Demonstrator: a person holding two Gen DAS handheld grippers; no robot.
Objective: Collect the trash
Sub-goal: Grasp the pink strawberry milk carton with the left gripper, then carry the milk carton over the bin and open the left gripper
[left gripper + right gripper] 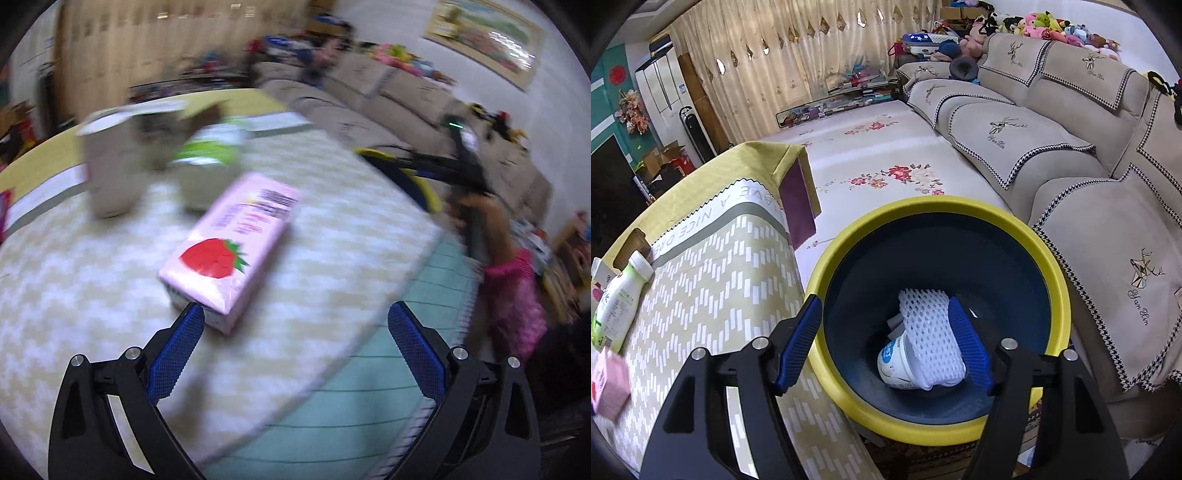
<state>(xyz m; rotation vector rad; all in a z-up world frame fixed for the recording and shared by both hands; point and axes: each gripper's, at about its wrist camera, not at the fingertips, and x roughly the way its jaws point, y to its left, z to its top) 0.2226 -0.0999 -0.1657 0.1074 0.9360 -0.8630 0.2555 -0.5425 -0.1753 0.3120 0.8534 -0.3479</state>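
The left gripper (295, 321) is seen with its blue-padded fingers spread wide and nothing between them, held low over the table (92, 295), which is covered by a cloth with a pale zigzag pattern. A pink strawberry carton (229, 243) is laid on its side on the cloth just ahead of the left finger, whose tip is seen right at the carton's near corner; contact cannot be told because of blur. Behind the carton, toward the far edge, a green-and-white bottle (207, 155) and an opened cardboard box (110, 162) are found, both strongly blurred.

The right gripper (886, 321) is held apart as well, empty, above a yellow-rimmed bin (923, 210) with a dark blue inside, placed just beside the table's long edge. Inside the bin a white foam net sleeve (931, 332) is laid over a white cup (894, 362) with a blue label. In the right view the bottle (620, 306) is seen lying near the table's far-left edge, with the carton (609, 384) nearer the camera. A beige sofa (1071, 184) is seen beyond the bin.
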